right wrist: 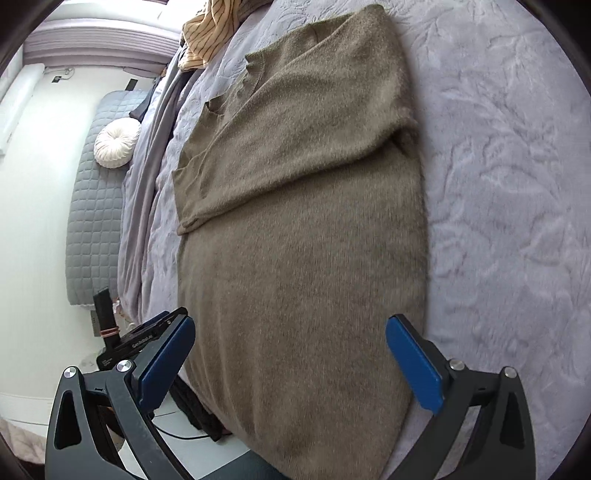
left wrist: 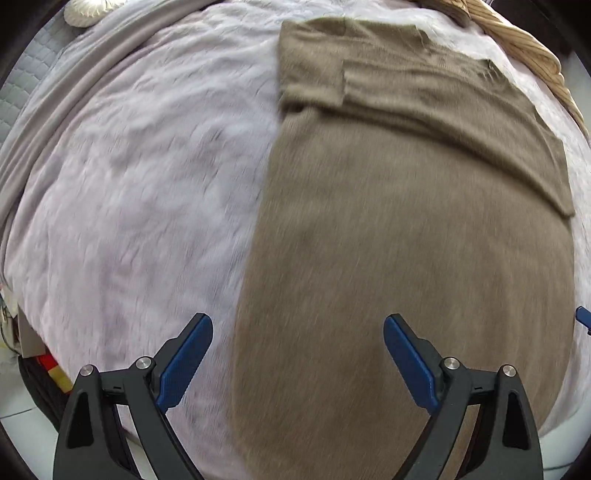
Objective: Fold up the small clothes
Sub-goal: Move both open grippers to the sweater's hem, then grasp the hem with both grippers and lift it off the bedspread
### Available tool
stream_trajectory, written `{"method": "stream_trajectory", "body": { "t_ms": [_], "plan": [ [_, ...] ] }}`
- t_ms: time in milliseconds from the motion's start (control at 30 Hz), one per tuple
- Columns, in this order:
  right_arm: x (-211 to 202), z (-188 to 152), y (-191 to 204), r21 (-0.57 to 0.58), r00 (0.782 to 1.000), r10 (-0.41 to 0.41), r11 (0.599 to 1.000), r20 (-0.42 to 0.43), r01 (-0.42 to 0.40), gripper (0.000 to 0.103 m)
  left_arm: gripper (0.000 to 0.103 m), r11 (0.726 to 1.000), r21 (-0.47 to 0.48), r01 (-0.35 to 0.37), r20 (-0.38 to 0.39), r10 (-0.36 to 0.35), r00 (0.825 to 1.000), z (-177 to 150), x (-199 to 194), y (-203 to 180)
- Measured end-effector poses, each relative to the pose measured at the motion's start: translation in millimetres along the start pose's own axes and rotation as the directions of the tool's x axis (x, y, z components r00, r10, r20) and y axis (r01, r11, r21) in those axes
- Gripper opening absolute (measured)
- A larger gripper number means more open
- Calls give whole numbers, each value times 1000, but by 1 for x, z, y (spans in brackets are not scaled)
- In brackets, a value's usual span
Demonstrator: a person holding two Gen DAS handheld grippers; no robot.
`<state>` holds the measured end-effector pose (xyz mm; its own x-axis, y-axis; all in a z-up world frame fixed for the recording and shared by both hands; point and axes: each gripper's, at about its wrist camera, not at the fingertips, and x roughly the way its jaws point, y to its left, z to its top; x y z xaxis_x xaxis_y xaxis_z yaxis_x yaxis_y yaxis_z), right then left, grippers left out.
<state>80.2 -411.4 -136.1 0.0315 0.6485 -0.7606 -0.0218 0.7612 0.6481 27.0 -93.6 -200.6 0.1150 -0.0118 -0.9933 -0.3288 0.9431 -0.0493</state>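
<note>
I see the brown sweater (left wrist: 406, 221) lying flat on the bed (left wrist: 129, 184), sleeves folded across its upper part. My left tool (left wrist: 298, 354) hangs wide above the sweater's near left edge, holding nothing. My right tool (right wrist: 290, 358) is wide too, over the sweater's near end. "GenRobot.AI" reads on the left tool's body. A striped garment (right wrist: 207, 33) lies beyond the sweater's far end.

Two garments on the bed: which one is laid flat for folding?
The brown sweater, spread flat with sleeves folded across. The striped yellow garment is bunched at the far edge.
</note>
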Motion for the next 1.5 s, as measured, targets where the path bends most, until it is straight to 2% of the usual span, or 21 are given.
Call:
{"method": "stream_trajectory", "body": {
  "t_ms": [133,333,500,667,733,800,833,867,900,933,967,1067,1100,1233,1333,1400,1467,1500],
  "plan": [
    [-7,-47,-11,14,998,39,999,-45,-38,103,94,999,8,46,-42,-46,998,-33,0,17],
    [-12,-121,-28,93,996,77,993,-41,-73,103,94,992,28,120,-103,-117,988,-92,11,24],
    [0,-157,-33,134,993,112,985,-36,-106,103,94,981,69,182,-124,-173,977,-123,17,5],
    [27,-171,-25,120,989,134,985,-60,-126,103,93,964,83,251,-147,-238,960,-143,13,-21],
    [34,-172,-20,114,983,170,980,-68,-162,103,72,958,89,272,-147,-258,955,-146,7,-30],
    [38,-174,-16,107,977,202,975,-74,-194,102,21,948,84,306,-170,-289,942,-148,5,-35],
    [41,-174,-12,109,975,208,974,-79,-199,96,13,936,72,344,-184,-326,927,-146,2,-32],
    [44,-174,-11,119,974,207,973,-87,-196,67,13,924,54,379,-195,-363,911,-146,0,-29],
    [47,-173,-12,137,974,204,972,-101,-189,40,13,916,48,397,-197,-381,903,-147,-5,-27],
    [53,-172,-15,169,973,194,971,-127,-172,7,13,909,48,415,-199,-399,895,-140,-6,-19],
    [53,-172,-19,185,973,186,970,-137,-160,6,13,900,44,434,-195,-419,887,-136,-10,-13],
    [50,-164,-10,150,968,218,969,-128,-198,6,13,868,28,496,-153,-487,860,-123,-34,-8],
    [46,-158,-4,142,959,261,959,-114,-244,6,13,855,19,519,-126,-513,849,-117,-45,-7],
    [22,-118,23,89,927,375,924,-33,-371,6,13,824,5,567,-15,-567,823,-80,-78,-4],
    [1,-71,38,42,903,426,903,47,-428,6,13,801,17,598,97,-596,797,-25,-97,8],
    [-9,-36,48,-3,893,441,897,87,-442,6,13,805,58,590,148,-592,793,10,-105,21],
    [-17,1,58,-49,891,437,900,121,-434,6,13,819,95,567,194,-573,796,69,-100,31],
    [-21,21,61,-66,892,431,902,137,-426,6,13,824,106,556,211,-565,797,87,-99,29]
  ]
}}
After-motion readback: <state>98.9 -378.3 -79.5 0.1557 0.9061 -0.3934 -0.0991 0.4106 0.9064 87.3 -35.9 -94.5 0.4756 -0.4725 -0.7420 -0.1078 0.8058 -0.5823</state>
